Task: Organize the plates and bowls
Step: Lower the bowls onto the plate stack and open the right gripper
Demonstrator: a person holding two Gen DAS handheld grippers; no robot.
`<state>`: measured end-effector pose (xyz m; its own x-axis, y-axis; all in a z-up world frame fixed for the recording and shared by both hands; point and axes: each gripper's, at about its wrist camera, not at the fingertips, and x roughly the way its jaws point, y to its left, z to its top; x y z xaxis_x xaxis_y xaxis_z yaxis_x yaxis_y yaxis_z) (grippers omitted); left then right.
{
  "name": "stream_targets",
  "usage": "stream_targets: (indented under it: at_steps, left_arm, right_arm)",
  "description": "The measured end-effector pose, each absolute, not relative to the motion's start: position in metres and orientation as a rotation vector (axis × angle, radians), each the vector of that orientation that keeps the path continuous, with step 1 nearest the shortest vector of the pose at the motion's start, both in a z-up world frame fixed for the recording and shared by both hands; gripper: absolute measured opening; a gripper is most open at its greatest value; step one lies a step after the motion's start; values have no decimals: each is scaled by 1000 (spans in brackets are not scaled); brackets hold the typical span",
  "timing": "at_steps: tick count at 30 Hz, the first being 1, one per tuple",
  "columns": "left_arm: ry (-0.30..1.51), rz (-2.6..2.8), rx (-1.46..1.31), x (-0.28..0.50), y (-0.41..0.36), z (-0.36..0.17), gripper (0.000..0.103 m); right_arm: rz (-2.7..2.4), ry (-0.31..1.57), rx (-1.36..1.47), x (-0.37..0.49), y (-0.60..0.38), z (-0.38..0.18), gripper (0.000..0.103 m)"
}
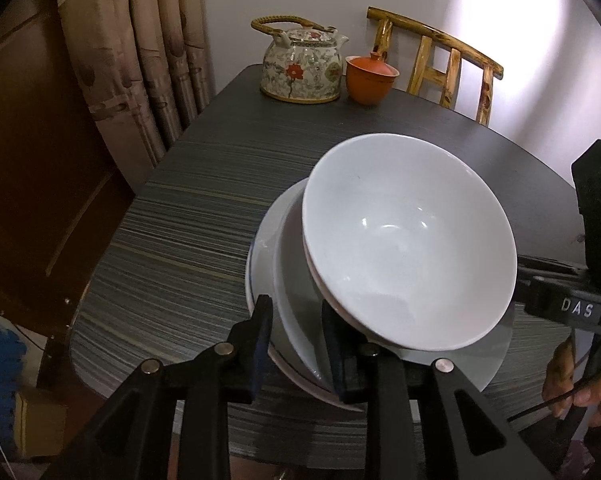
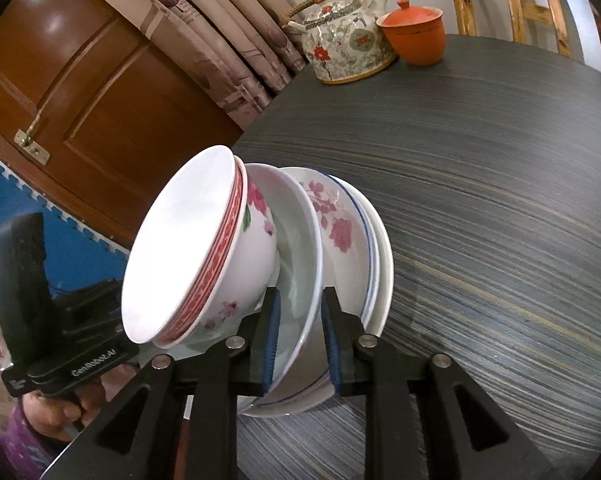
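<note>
Left wrist view: left hand-held gripper [image 1: 296,344] at 6 o'clock, jaws a little apart, straddling the near rim of the stack of white ceramic plates [image 1: 296,280]. Can't tell whether the pads press on the rim. The stack sits on the dark striped-grain counter [image 1: 180,220], right of centre. White ceramic bowl [image 1: 404,240] sits on the stack, leaning toward 3 o'clock. Right hand-held gripper's black body enters at 3 o'clock, a hand [image 1: 572,384] on its grip at 4 o'clock. Floral porcelain teapot with woven handle [image 1: 300,68] and orange lidded clay cup [image 1: 370,78] stand touching at 12 o'clock, far edge of the counter. Bamboo chair back [image 1: 440,60] at 1 o'clock, patterned beige curtain [image 1: 140,48] at 11.

Right wrist view: right hand-held gripper [image 2: 300,340] at 6 o'clock, blue-padded jaws slightly spread either side of the plate rims; the left pad looks clear of the rim, contact on the right pad unclear. Plates show pink flower prints and blue rim lines. The bowl has a red band and pink flowers outside, and leans toward 9 o'clock. Left hand-held gripper's black body at 8 o'clock. Brown wooden door [image 2: 80,80] at 10 o'clock, blue foam floor mat [image 2: 32,200] at 9.
</note>
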<state>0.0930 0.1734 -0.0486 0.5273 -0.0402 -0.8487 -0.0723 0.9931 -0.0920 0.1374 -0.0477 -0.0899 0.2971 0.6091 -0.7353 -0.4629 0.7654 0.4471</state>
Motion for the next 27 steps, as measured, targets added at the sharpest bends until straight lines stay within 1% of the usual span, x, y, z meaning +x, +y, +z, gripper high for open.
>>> stream_targets:
  at_steps: [7,8,9,11,15,20,22,23,24,25,26,27]
  left_arm:
    - [981,43,-111,78,177,-33,29]
    - [976,45,-110,77,177,-31,29]
    - [971,45,-109,75,176,-29,29]
    - [959,51,-102,72,174,-24,29]
    - [923,52,-88,62,167,-12,29]
    - [884,60,-64,47,154,-3,30]
    - [868,56,-76,41,152,0,30]
    - [856,53,-84,38,151,1,30]
    - [846,51,-87,35,150,2,31]
    - [839,56,-81,32,147,4,31]
    - [832,59,-74,29,145,5,31]
    - [816,57,-62,25,142,7,31]
  right_arm:
    - [691,1028,180,138,-59,-83,25]
    - [688,1019,193,139,-63,-80,27]
    - [679,1016,200,139,-66,-79,37]
    - [666,1001,225,139,-74,-76,45]
    - [654,969,244,134,-83,-68,51]
    - [629,872,227,109,-90,-48,56]
    - [614,824,206,97,-93,-41,62]
    - [599,785,193,86,-94,-35,68]
    - [591,756,189,80,-96,-32,72]
    - [579,715,187,71,-97,-28,75]
    - [553,657,179,58,-98,-22,82]
    - [530,629,172,52,-99,-18,93]
